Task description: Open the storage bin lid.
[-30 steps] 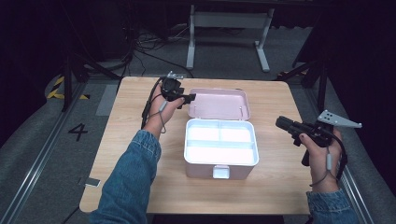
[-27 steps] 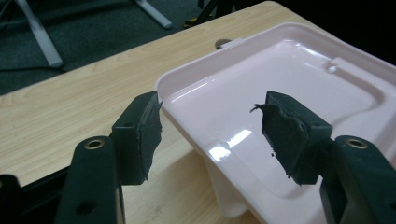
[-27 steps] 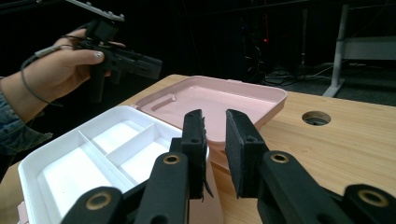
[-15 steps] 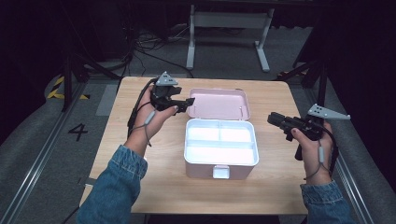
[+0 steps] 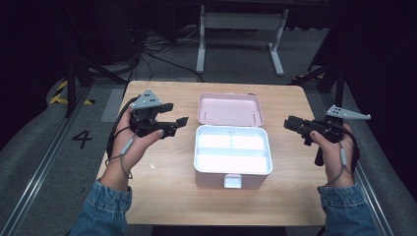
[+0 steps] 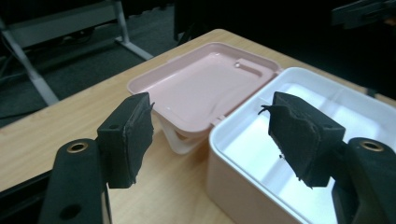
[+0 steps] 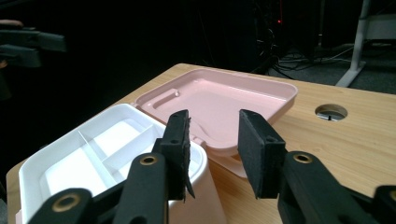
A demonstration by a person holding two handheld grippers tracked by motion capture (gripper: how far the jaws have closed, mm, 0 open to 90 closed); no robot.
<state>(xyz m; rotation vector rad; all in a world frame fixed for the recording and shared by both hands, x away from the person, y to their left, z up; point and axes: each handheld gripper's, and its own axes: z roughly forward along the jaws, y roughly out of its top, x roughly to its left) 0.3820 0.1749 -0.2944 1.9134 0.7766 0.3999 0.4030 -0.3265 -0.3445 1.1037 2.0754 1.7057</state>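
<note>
A pink lunch box (image 5: 211,179) stands open mid-table, its white divided tray (image 5: 232,173) bare inside. Its pink lid (image 5: 230,109) lies flat behind it. My left gripper (image 5: 176,114) hovers left of the box, pointing at the lid's corner. Its jaws are open with nothing between them and have just been opening. In the left gripper view the left gripper (image 6: 208,116) frames the lid (image 6: 196,86) and the tray rim (image 6: 224,135). My right gripper (image 5: 289,124) hangs right of the box. In the right gripper view the right gripper (image 7: 214,123) stands open and empty, its jaws just opened wider.
The wooden table (image 5: 162,196) has a round cable hole (image 7: 331,112) behind the lid. A white metal frame (image 5: 241,22) and cables lie on the floor beyond the far edge. A "4" (image 5: 82,138) marks the floor at left.
My left hand has drawn back from the lid's far left corner, leftward and toward the person. The right hand has hardly moved.
</note>
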